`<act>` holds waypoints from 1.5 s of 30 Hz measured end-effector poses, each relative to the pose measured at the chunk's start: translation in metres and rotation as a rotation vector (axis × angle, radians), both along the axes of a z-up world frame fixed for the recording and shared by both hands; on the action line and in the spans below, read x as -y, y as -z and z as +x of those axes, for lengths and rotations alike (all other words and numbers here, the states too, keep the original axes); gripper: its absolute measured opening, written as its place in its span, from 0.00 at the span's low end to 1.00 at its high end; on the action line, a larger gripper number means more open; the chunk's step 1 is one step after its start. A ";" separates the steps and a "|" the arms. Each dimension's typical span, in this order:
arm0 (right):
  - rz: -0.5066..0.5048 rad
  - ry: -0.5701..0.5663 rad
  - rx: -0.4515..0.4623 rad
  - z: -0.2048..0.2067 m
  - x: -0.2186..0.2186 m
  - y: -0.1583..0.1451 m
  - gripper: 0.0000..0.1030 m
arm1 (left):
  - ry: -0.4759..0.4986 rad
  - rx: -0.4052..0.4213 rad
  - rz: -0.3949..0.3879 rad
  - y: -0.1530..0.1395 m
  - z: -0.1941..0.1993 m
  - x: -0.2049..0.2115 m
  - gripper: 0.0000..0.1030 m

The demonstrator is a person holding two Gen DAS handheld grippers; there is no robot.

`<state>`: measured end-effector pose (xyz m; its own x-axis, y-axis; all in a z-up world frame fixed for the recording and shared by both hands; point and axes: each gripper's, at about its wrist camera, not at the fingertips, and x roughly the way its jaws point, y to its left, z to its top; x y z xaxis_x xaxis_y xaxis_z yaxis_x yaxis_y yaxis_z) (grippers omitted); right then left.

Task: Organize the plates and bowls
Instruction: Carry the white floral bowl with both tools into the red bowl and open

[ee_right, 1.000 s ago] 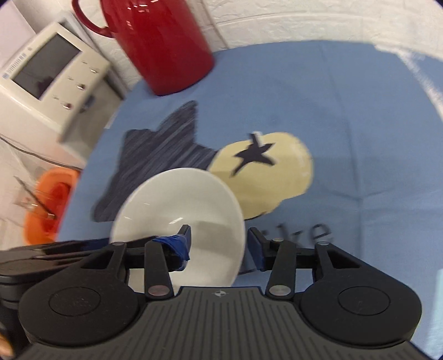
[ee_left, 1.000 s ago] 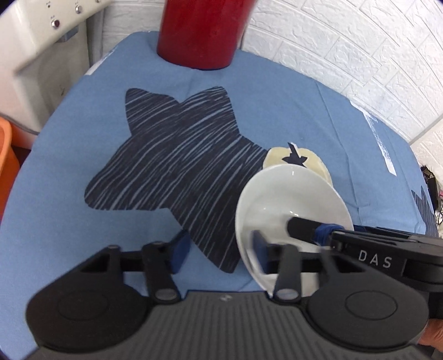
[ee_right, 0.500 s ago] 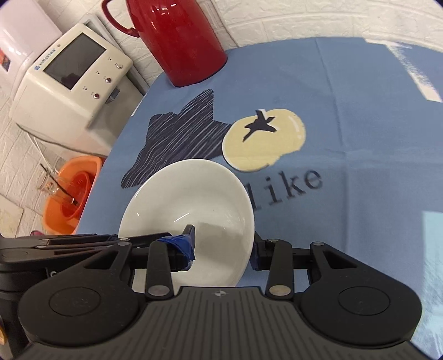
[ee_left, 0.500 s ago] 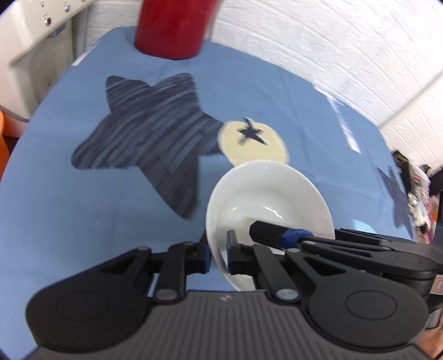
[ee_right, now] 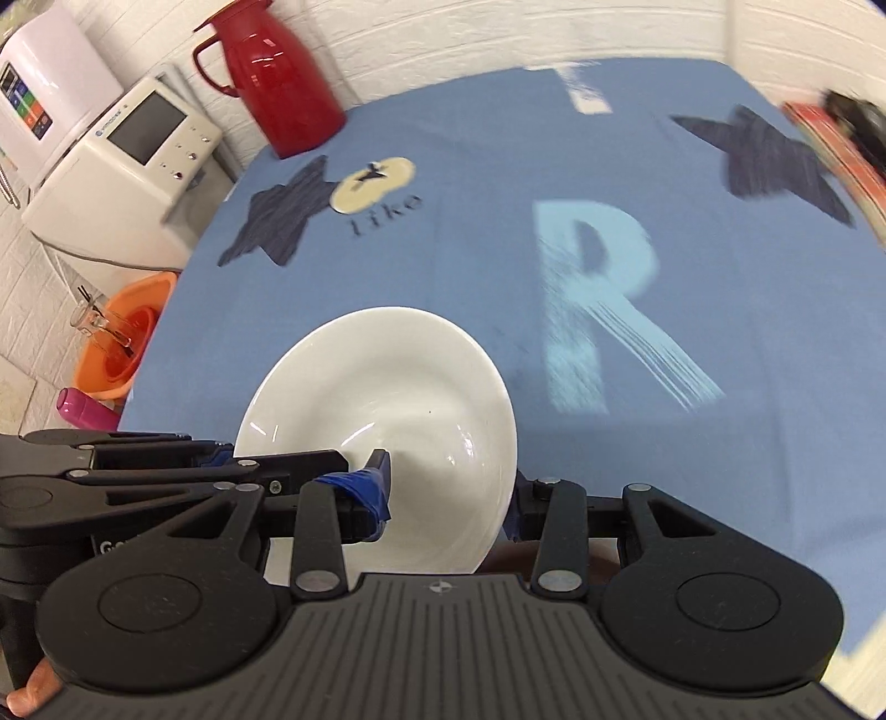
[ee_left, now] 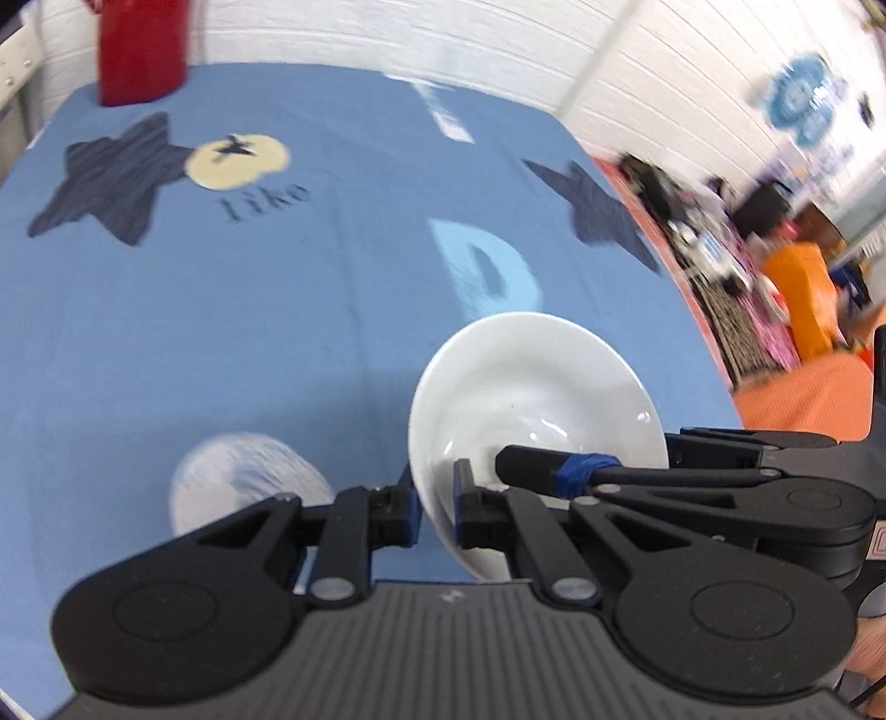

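From the left wrist camera, the left claw (ee_left: 433,512) is clamped on the near rim of a white bowl (ee_left: 531,399), one finger outside the wall and one inside, so the bowl hangs tilted above the surface (ee_left: 277,310), which is covered by a blue cloth printed with dark stars, a pale letter and the word "like". The right claw (ee_left: 501,462) reaches in from the right, one blue-taped finger lying inside the bowl. A red jug (ee_left: 141,50) stands at the far left corner, and the background to the right is blurred. From the right wrist camera, the same white bowl (ee_right: 387,410) sits between the right claw's (ee_right: 448,498) spread fingers, one inside the bowl and one outside its right rim; I cannot tell whether they press on it. The left claw (ee_right: 221,454) comes in from the left at the bowl's rim. Beyond stand the red jug (ee_right: 277,77), a white appliance with a screen (ee_right: 127,155) and, lower down, an orange basin (ee_right: 124,338).
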<state>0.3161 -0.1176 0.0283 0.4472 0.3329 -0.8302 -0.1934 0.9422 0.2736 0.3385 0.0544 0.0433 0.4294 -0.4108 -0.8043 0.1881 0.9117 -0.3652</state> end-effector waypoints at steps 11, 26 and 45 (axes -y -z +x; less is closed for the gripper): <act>0.035 0.072 -0.028 -0.073 0.058 0.035 0.25 | 0.126 -0.030 0.066 0.029 -0.064 0.068 0.00; 0.134 0.101 -0.068 -0.076 0.074 0.046 0.25 | 0.154 -0.058 0.037 0.041 -0.067 0.068 0.10; 0.096 0.135 -0.049 -0.078 0.075 0.027 0.26 | 0.143 0.019 0.041 0.016 -0.082 0.036 0.67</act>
<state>0.2379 -0.1924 0.0010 0.4533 0.3518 -0.8190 -0.0517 0.9277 0.3698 0.2563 0.0180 0.0275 0.3839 -0.4356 -0.8141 0.3232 0.8893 -0.3235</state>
